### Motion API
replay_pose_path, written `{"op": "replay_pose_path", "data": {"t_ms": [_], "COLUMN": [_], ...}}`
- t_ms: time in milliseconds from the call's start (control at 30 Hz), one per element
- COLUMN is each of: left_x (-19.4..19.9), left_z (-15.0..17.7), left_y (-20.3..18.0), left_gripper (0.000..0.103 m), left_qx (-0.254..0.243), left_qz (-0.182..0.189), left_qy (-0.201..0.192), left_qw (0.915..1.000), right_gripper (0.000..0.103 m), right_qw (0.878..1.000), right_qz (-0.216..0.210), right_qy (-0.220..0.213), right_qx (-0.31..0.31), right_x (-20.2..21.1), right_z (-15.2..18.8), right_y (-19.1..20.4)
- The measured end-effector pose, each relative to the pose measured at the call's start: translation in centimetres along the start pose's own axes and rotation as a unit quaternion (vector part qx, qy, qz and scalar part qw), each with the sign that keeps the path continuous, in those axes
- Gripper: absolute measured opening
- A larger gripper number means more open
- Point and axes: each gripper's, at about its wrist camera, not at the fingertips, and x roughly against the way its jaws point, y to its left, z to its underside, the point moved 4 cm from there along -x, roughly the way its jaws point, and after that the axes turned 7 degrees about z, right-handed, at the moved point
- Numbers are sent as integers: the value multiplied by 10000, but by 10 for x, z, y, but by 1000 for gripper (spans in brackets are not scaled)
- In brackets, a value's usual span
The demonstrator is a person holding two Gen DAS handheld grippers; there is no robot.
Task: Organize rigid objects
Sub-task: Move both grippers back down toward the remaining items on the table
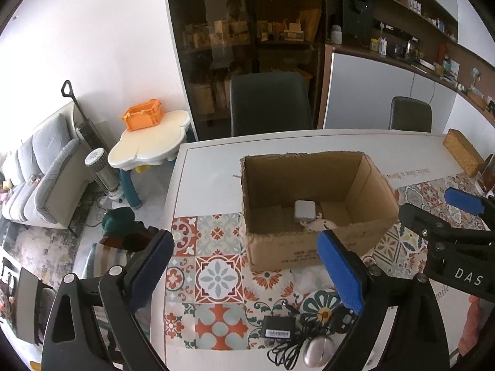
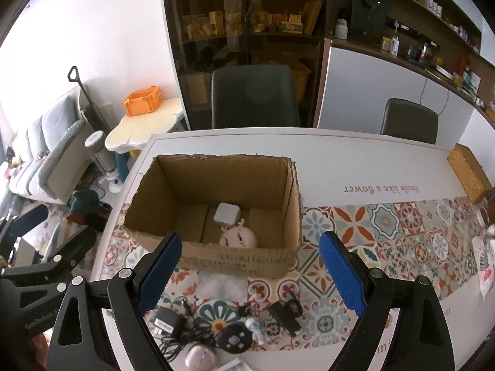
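Note:
An open cardboard box (image 1: 309,247) (image 2: 232,258) stands on the table. Inside lie a white square device (image 1: 305,210) (image 2: 226,214) and a pink round toy (image 2: 238,238) (image 1: 320,225). Near the table's front edge lie a black power adapter with cable (image 1: 277,329) (image 2: 167,324), a pinkish mouse (image 1: 318,351) (image 2: 201,357), a round black remote (image 2: 233,340), a small white-blue figurine (image 2: 256,329) and a black clip-like item (image 2: 286,313). My left gripper (image 1: 247,275) is open and empty above the mat. My right gripper (image 2: 250,273) is open and empty before the box; it also shows in the left wrist view (image 1: 433,213).
A patterned tile mat (image 2: 386,232) covers the white table (image 2: 340,160). A wicker box (image 2: 468,173) sits at the far right. Two dark chairs (image 2: 253,95) stand behind the table. A small kids' table with an orange crate (image 1: 144,114) and a sofa (image 1: 40,173) are at left.

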Motion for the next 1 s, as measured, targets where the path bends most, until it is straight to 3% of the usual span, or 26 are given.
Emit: {"op": "replay_pose_path", "data": {"t_ms": [367,1000], "left_x": [1,-46], "left_z": [39,99], "left_y": [0,-8], "left_gripper": [95,95], "left_qx": [168,308], "left_qz": [91,367], "left_qy": [357,1350], "left_qw": [9992,9897], "right_gripper": [90,90], "right_qw": [9999,9975], "right_qz": [106,-33], "right_qy": [-78,692], "right_qx": [5,-111], "right_x": [19,-19], "right_z": [31,91], "right_y": [-2,0]}}
